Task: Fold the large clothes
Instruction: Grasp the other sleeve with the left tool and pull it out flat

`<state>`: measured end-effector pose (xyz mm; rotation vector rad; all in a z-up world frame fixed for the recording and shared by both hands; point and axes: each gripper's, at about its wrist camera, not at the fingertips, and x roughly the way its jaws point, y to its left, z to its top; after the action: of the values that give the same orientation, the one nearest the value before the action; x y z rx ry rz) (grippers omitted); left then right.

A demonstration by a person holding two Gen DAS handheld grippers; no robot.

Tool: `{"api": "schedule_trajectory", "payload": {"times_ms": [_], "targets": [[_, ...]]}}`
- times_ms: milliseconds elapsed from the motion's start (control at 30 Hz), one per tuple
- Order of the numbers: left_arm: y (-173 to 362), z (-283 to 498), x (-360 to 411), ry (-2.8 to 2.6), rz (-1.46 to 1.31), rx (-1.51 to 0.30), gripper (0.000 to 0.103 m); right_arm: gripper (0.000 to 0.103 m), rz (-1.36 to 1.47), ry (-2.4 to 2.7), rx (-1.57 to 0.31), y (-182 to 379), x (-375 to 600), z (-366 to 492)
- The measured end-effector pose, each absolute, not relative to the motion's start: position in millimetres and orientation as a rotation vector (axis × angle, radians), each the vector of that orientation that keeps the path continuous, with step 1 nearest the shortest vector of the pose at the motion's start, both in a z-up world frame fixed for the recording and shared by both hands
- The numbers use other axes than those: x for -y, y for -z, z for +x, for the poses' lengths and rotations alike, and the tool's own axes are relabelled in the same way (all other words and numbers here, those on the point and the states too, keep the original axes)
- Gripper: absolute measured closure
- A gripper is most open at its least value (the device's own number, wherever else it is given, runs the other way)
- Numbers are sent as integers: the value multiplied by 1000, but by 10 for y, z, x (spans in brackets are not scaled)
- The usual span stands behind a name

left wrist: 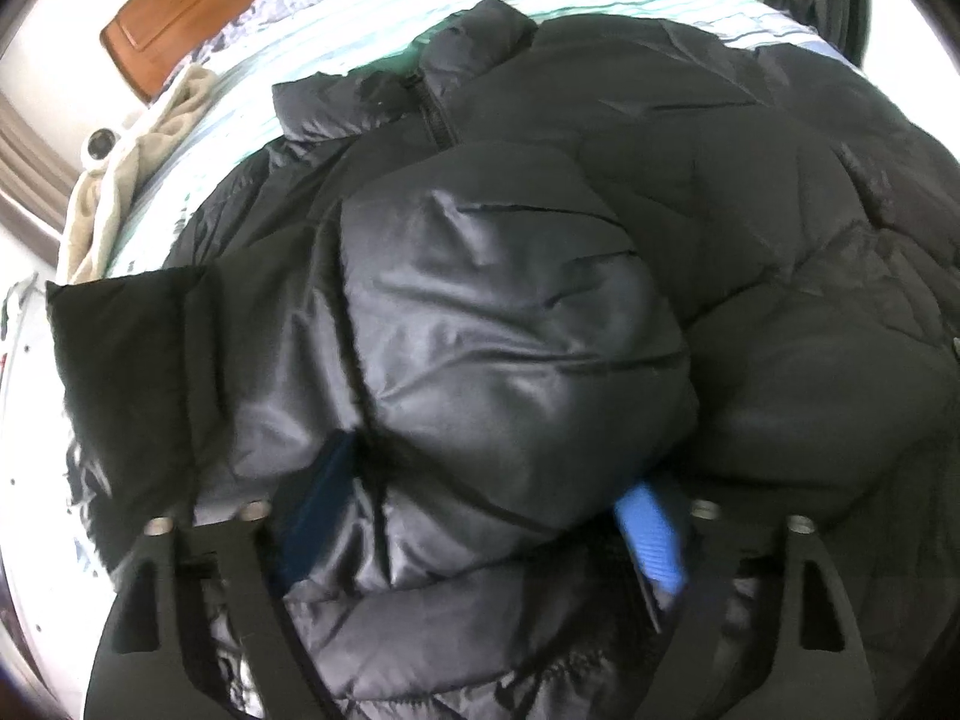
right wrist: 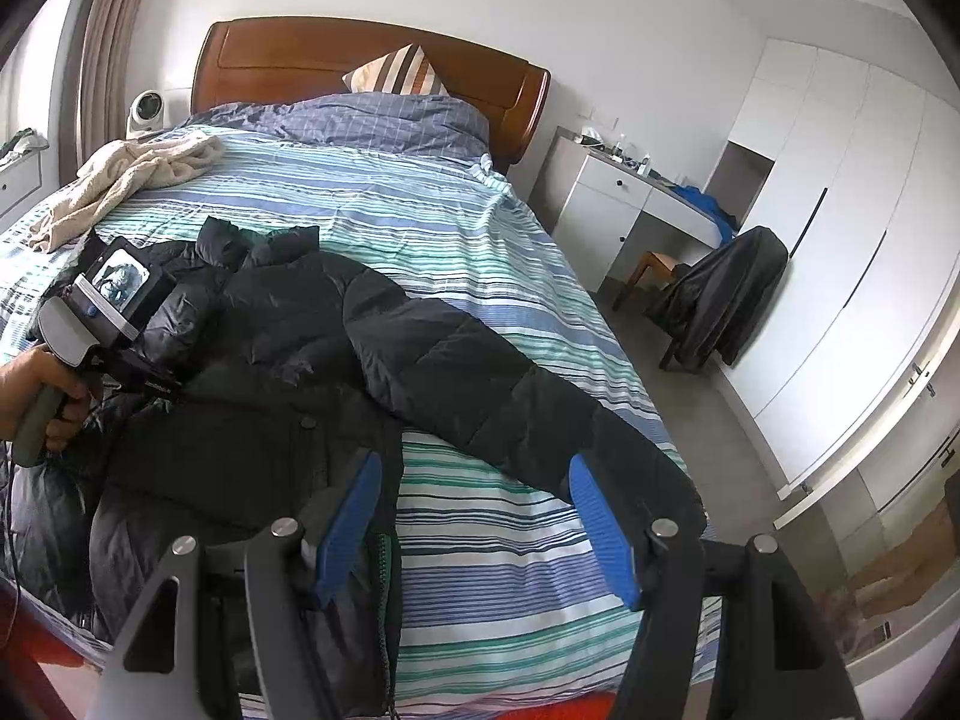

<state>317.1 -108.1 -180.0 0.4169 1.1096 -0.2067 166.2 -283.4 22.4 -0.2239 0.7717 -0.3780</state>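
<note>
A black puffer jacket (left wrist: pixel 600 192) lies spread on the striped bed (left wrist: pixel 336 18). In the left wrist view a puffy fold of it (left wrist: pixel 504 324) bulges up between the blue pads (left wrist: pixel 651 540) of my left gripper (left wrist: pixel 492 468), which press into it from both sides. From the right wrist view the jacket (right wrist: pixel 288 324) lies at the left, and one sleeve (right wrist: pixel 480 384) stretches toward the bed's right edge. A hand holds the left gripper (right wrist: pixel 114 300) over the jacket's left side. My right gripper (right wrist: pixel 474 468) hangs open above the striped sheet, with the sleeve's cuff just beyond its right finger.
A beige blanket (right wrist: pixel 132 180) is heaped at the bed's far left, near a small white fan (right wrist: pixel 144 111). A wooden headboard (right wrist: pixel 360 54) and pillows stand at the far end. To the right are a white desk (right wrist: pixel 606 204), a chair draped with a dark garment (right wrist: pixel 720 300) and white wardrobes (right wrist: pixel 840 210).
</note>
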Motion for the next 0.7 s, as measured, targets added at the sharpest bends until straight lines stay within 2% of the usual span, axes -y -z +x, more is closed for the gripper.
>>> {"api": "schedule_trajectory", "payload": {"times_ms": [33,133,233,367,700], "targets": [[1795,3156,1099,213,422,-1109,32,36,-221,374,-771,-230,2830,1661],[1796,3107,1181,205,482,-1098,61,36,-215,370,-769,-246,2828,1649],[1801,3050,1269,211,533,-1084,73,36,-214,369,-767,-258,2831,1639],[1818,3015,1330,199,569,-1069,79,36,-215,369,-765,-276,2841,1628],[1819,3023,1315,202,563,-1066,81,36,-225,371,-750,-335,2825,1598]]}}
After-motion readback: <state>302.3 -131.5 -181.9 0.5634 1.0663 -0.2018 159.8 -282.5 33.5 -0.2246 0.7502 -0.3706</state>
